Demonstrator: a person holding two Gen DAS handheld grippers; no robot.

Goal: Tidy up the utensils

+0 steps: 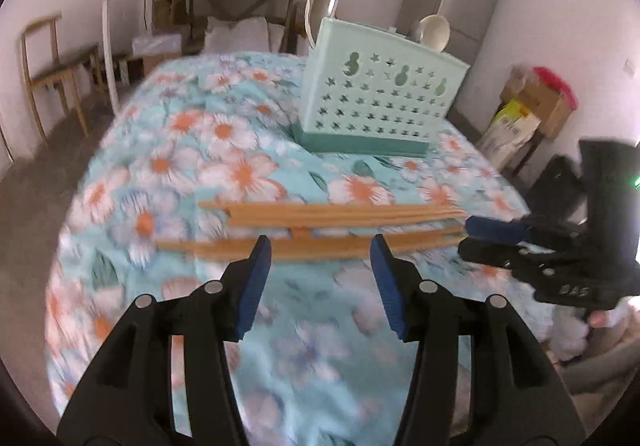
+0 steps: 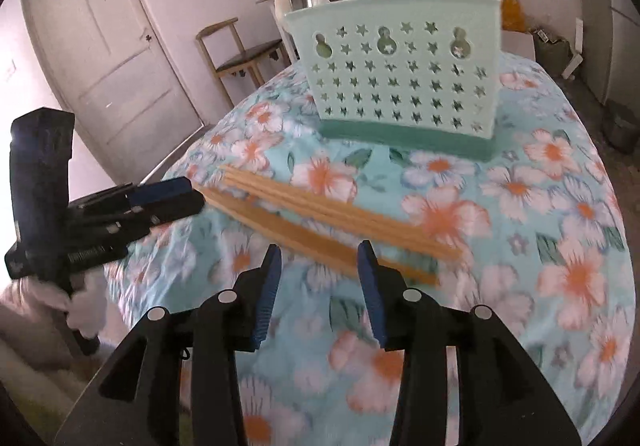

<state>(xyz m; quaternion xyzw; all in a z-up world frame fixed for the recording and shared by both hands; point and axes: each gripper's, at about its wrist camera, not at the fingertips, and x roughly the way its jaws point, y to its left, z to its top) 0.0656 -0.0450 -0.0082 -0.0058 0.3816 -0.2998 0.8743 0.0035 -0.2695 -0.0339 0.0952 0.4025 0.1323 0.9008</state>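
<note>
I see both my left gripper (image 1: 320, 250) and right gripper (image 2: 319, 260) parted and empty above the pale wooden chopsticks (image 1: 340, 212) near the mint-green perforated plastic basket (image 1: 380, 94).

Both wrist cameras look steeply down, close over the bench (image 1: 168, 150). The left faces it from the left, the right from the right; both share chopsticks (image 1: 340, 226) and basket (image 2: 404, 74).

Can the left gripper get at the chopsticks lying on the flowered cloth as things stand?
Probably yes. The left gripper is open with nothing between its fingers, and the chopsticks lie flat just ahead of its tips. The right gripper sits at their far end, not across the middle.
</note>
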